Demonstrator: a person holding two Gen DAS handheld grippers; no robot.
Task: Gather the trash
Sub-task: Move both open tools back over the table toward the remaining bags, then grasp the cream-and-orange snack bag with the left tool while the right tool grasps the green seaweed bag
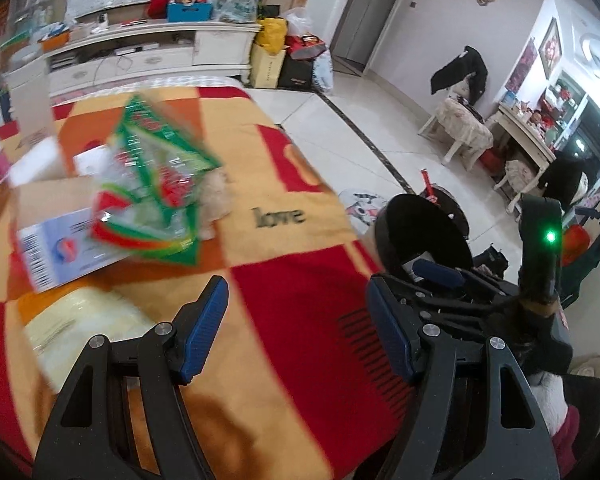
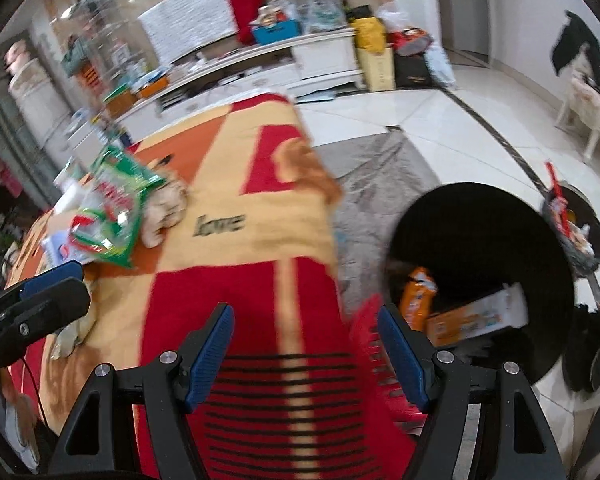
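Note:
A green, red and clear plastic wrapper [image 1: 156, 184] lies on the table's red and orange blanket [image 1: 284, 248], on a white and blue printed leaflet [image 1: 60, 248]; the wrapper also shows in the right wrist view [image 2: 112, 208]. My left gripper [image 1: 296, 332] is open and empty, above the blanket, near of the wrapper. My right gripper [image 2: 306, 354] is open and empty over the table's right edge, beside a black trash bin [image 2: 480, 240] that holds an orange packet [image 2: 418, 296] and a white and orange box [image 2: 476, 316]. The bin also shows in the left wrist view [image 1: 420, 232].
A crumpled beige tissue [image 2: 164, 208] lies next to the wrapper. A pale roll of plastic [image 1: 84, 328] lies near my left gripper. A grey rug [image 2: 380, 192] and tiled floor lie right of the table. A white TV cabinet [image 1: 148, 48] stands behind.

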